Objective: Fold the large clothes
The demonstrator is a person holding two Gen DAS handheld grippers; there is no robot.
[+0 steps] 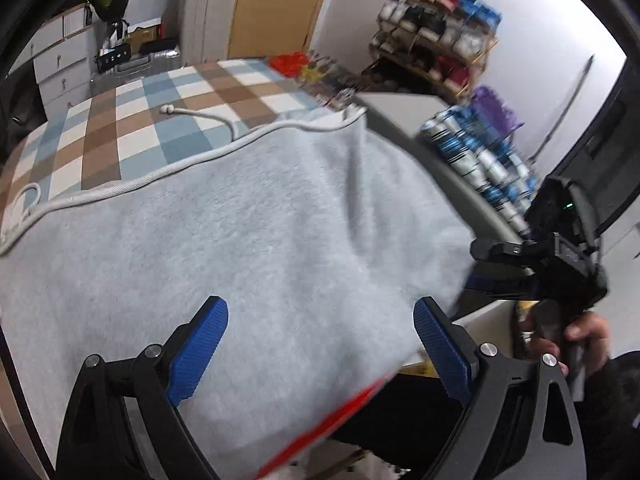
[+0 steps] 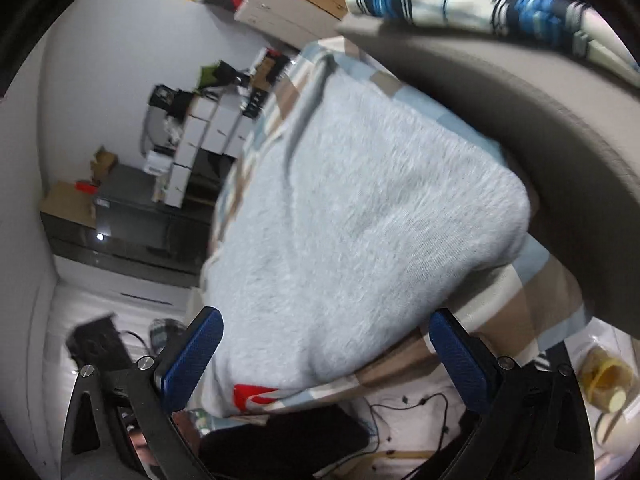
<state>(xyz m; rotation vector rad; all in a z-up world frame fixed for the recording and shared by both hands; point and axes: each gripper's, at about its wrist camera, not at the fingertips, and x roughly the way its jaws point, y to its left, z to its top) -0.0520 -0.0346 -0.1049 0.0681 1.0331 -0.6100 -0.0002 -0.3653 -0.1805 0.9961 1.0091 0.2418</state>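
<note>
left wrist view: a checked sheet [image 1: 132,120] is seen at the left, covering the bed. a white cord [image 1: 208,118] with a knot is laid on it. a light grey garment [image 1: 248,240] is spread flat over the near part of the bed, its corded hem running along the far edge, a red patch at its near edge. the left gripper [image 1: 320,344] is held above the garment, jaws wide, nothing between the pads. at the right the right gripper [image 1: 476,268] is seen at the garment's right edge, gripped by a hand [image 1: 576,340]; contact cannot be told. right wrist view: the right gripper [image 2: 326,354] is seen with jaws wide, nothing pinched, the garment [image 2: 352,220] lying beyond the pads.
</note>
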